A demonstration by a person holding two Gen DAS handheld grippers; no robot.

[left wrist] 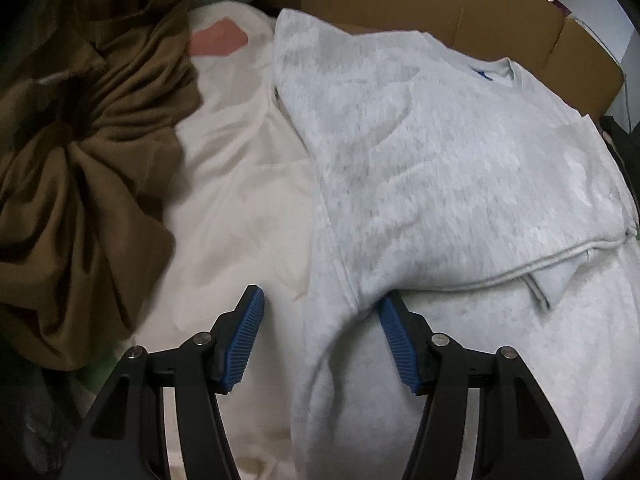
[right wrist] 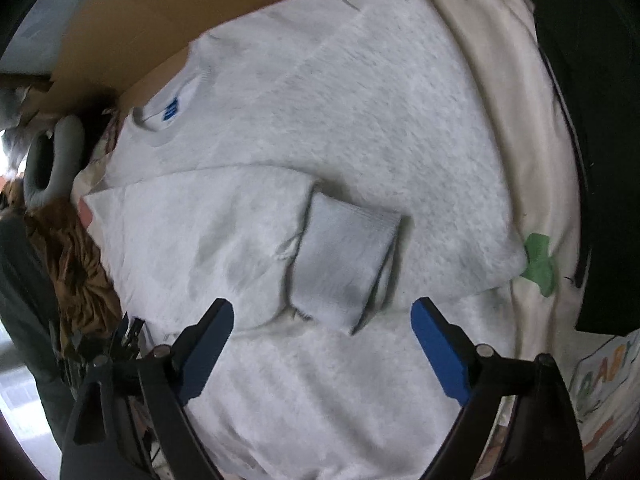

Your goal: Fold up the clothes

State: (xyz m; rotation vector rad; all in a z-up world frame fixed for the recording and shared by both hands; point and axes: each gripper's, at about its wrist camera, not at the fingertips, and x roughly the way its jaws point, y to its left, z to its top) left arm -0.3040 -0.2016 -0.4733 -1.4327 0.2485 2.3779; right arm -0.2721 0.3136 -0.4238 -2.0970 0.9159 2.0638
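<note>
Two grippers hover apart-jawed over the grey sweatshirt (right wrist: 360, 120): left gripper (left wrist: 320, 300) straddles its side fold, right gripper (right wrist: 322, 312) frames the folded-in cuff (right wrist: 344, 264). Sweatshirt covers the cream sheet (left wrist: 240, 200); brown garment (left wrist: 80, 180) left, cardboard box (left wrist: 500, 8) behind.

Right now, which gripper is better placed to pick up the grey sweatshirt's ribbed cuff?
Right. The right gripper hangs open directly over the ribbed cuff; the left gripper straddles the sweatshirt side edge instead.

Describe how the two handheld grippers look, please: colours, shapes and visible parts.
Both the left gripper and the right gripper have black, angular linkage arms joined by round silver pins. Each finger carries a blue pad; the left gripper's pads are visibly ribbed. No cables or sleeves show.
</note>
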